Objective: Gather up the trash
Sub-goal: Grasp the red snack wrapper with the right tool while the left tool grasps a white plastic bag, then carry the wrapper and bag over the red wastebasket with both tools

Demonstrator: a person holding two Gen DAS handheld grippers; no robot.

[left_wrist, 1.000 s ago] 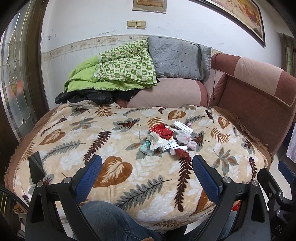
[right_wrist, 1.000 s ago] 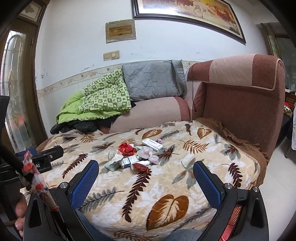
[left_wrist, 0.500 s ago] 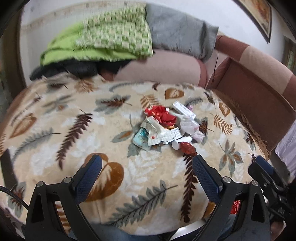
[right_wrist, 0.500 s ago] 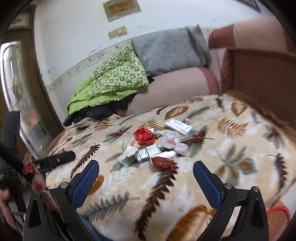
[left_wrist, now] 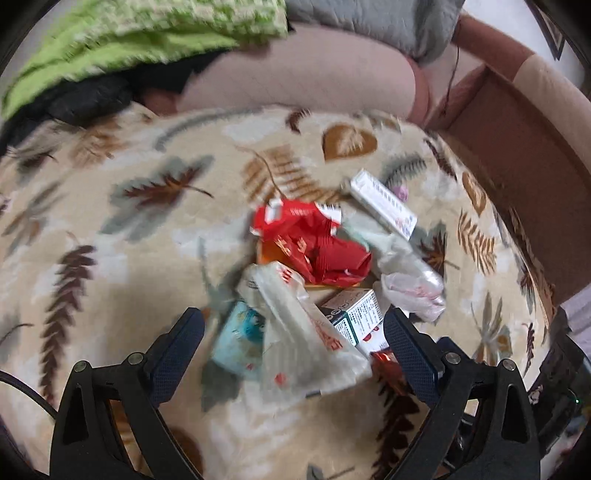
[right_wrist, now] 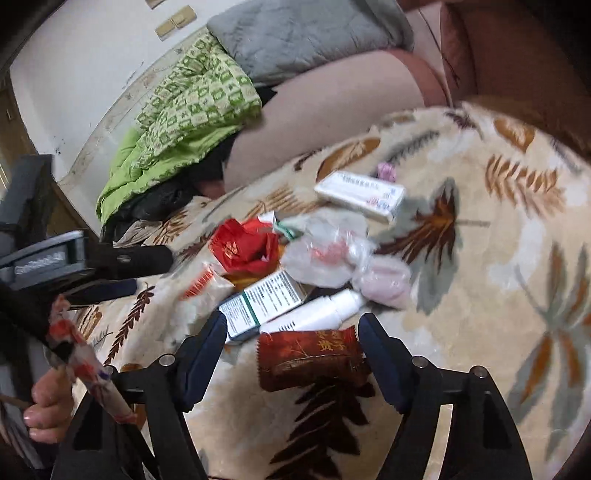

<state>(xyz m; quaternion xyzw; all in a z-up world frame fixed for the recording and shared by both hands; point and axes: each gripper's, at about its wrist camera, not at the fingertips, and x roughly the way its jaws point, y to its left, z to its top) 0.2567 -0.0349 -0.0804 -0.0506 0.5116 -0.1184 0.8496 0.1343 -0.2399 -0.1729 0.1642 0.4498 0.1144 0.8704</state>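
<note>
Since a second ago both grippers have dropped from a wide room view to low over the litter heap; frames are motion-blurred. Left gripper (left_wrist: 293,334): jaws spread wide, straddling a crumpled clear plastic bag with red print (left_wrist: 303,332) and a teal-and-white sachet (left_wrist: 240,332), nothing pinched. Right gripper (right_wrist: 291,350): jaws apart either side of a dark red foil snack wrapper (right_wrist: 310,358), not visibly touching it. In the right view the rest of the heap sits at 12 o'clock of that wrapper: white tube (right_wrist: 317,314) just beyond it, green-and-white carton (right_wrist: 258,299) at 11, crumpled red paper (right_wrist: 243,251) further out at 11, long white box (right_wrist: 360,195) far at 1. All trash lies mid-blanket; no bin in view. Risks, my read: the wrapper is flat foil on pile fabric, so the fingers may skate over it or snag the nap and lift blanket instead. The left jaws bracket two items, so closing could grab both or let the slick bag squirt out. The grippers work close together, and the left one already shows at 9 o'clock in the right view, so a clash is possible. Surface: soft beige blanket with brown and grey leaf print (right_wrist: 480,295), compliant, will dimple under load. Room: pink sofa back (left_wrist: 303,70) at 12, green checked quilt (right_wrist: 192,99) and grey quilted cushion (right_wrist: 306,33) on top, brown armchair (left_wrist: 517,147) at 2, white wall behind.
</note>
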